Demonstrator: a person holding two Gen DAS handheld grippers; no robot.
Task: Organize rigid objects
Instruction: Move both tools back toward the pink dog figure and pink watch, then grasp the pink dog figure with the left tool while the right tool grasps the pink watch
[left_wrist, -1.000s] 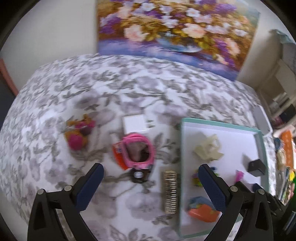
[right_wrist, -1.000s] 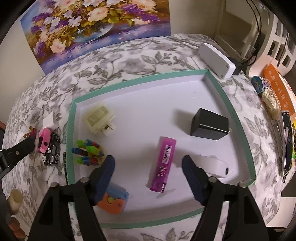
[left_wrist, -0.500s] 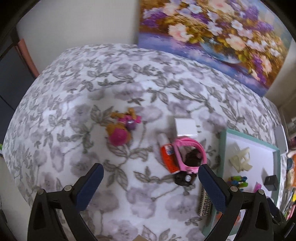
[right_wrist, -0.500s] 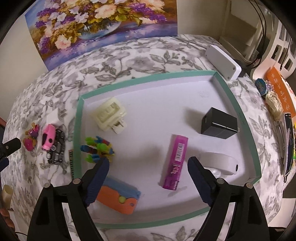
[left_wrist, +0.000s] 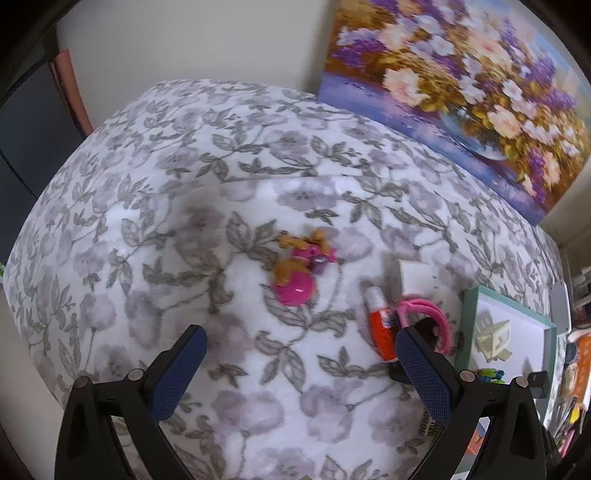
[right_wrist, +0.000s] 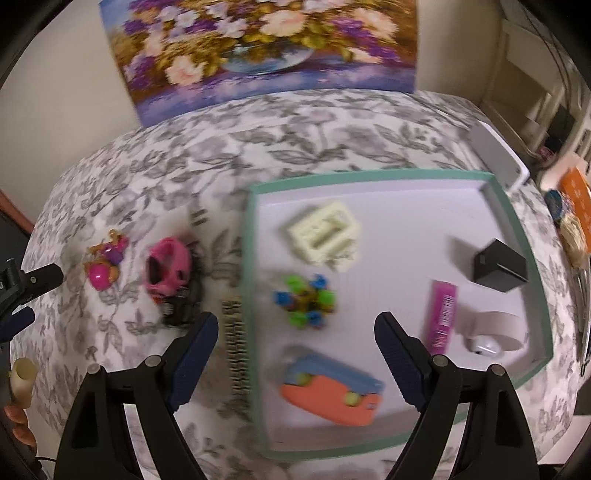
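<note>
Left gripper (left_wrist: 299, 341) released, empty; pink toy (left_wrist: 295, 290) just beyond fingers. Right gripper (right_wrist: 295, 332) released above tray (right_wrist: 248, 280), over green-blue toy (right_wrist: 306, 301).

Soft, even indoor light; strong fisheye distortion with dark corners in both views.
Motion blur smears the right wrist view, worst on the tray (right_wrist: 246, 258) contents. The left wrist view is sharper, with slight softness at the painting (left_wrist: 461, 85). Shadows are faint and diffuse, no glare.
</note>
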